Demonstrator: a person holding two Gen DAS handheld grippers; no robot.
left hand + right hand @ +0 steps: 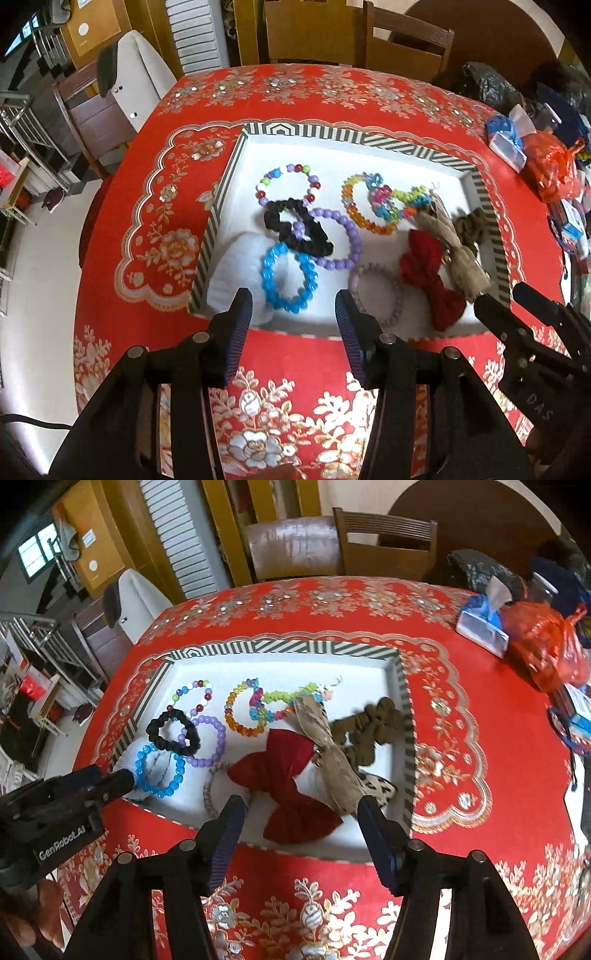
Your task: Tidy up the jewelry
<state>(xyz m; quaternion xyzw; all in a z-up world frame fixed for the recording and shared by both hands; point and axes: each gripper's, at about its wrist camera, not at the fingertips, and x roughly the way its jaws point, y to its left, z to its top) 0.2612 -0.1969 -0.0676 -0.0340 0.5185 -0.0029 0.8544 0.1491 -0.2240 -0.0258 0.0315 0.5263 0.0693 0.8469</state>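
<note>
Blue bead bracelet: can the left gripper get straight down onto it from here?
Probably yes. The left gripper is open and empty, with the blue bead bracelet just beyond its fingertips and nothing above it. The black scrunchie touches only its far edge.

Red floral tablecloth [155, 236], wooden chairs [388, 542] behind, white louvred panel [195, 33], pale floor [33, 295], daylit window [35, 550].

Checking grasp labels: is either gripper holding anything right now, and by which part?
Nothing is held. The left gripper and right gripper both hang open over the near edge of the tray, jaws empty, above the blue bracelet and red bow.
</note>
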